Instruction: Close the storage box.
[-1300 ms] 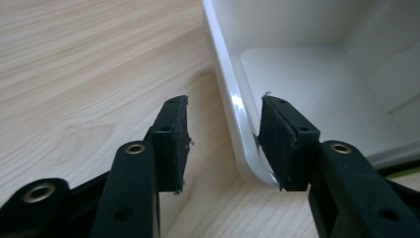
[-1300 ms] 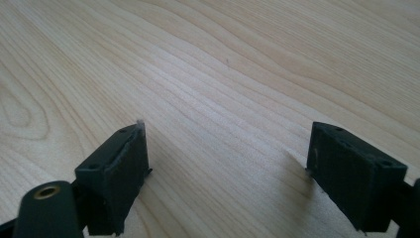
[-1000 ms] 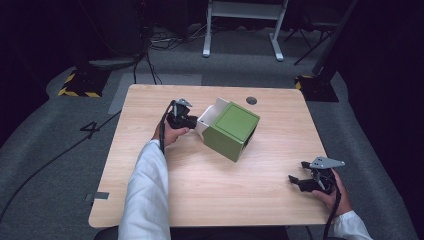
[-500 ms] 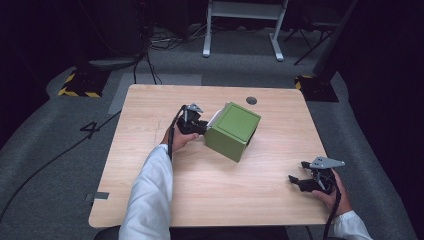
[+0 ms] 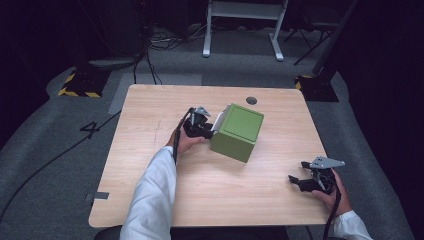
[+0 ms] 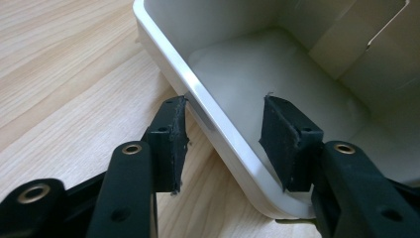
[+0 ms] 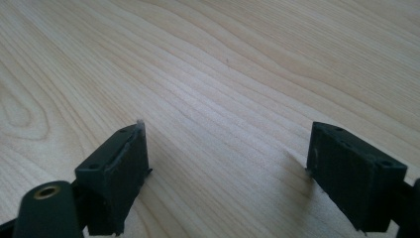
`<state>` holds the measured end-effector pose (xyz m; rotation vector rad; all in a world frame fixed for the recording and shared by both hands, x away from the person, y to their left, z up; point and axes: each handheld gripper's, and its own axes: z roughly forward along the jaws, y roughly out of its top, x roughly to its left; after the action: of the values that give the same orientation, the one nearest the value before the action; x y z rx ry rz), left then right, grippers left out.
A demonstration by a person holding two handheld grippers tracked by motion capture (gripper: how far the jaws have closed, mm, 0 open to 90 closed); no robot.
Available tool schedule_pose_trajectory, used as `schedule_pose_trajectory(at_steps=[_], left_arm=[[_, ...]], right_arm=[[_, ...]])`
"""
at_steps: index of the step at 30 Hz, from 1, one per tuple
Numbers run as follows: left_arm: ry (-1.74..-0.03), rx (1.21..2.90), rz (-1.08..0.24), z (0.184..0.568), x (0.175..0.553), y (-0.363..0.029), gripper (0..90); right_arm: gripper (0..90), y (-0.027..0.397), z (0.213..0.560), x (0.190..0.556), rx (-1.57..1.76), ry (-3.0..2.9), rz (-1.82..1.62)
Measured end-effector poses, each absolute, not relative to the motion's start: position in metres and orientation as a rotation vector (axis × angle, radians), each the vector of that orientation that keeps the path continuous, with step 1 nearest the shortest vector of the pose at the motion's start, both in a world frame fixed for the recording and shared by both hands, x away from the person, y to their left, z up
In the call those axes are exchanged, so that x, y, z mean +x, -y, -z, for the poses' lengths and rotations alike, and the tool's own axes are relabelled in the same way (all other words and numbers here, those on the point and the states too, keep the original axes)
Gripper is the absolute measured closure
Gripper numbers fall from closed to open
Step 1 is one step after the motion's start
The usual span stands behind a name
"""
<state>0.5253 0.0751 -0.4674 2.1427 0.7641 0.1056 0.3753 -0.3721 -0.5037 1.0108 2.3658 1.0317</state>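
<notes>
Box (image 5: 238, 132) mid-table (image 5: 150, 110); left tool (image 5: 207, 129) at its left side; right tool (image 5: 300, 181) near right corner.

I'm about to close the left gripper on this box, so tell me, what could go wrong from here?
1. The left gripper straddles only the thin white rim of the green box; one-sided grip may let it swing or slip.
2. The box lies tipped on its side, so pulling could roll it.
3. The right gripper is far off on the table, offering no support.

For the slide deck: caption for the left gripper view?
Open hand-held gripper straddling the white rim of a box on the table.
</notes>
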Motion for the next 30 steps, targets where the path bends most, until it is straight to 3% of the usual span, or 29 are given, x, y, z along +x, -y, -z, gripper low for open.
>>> schedule_pose_trajectory(at_steps=[9, 30], left_arm=[[-0.762, 2.14, -0.123, 0.463, 0.524, -0.067, 46.4], [-0.847, 2.206, -0.426, 0.427, 0.509, -0.109, 24.4]], right_arm=[[16.3, 0.372, 0.504, 0.375, 1.01, -2.366, -1.031], [16.3, 0.372, 0.504, 0.375, 1.011, -2.366, -1.031]])
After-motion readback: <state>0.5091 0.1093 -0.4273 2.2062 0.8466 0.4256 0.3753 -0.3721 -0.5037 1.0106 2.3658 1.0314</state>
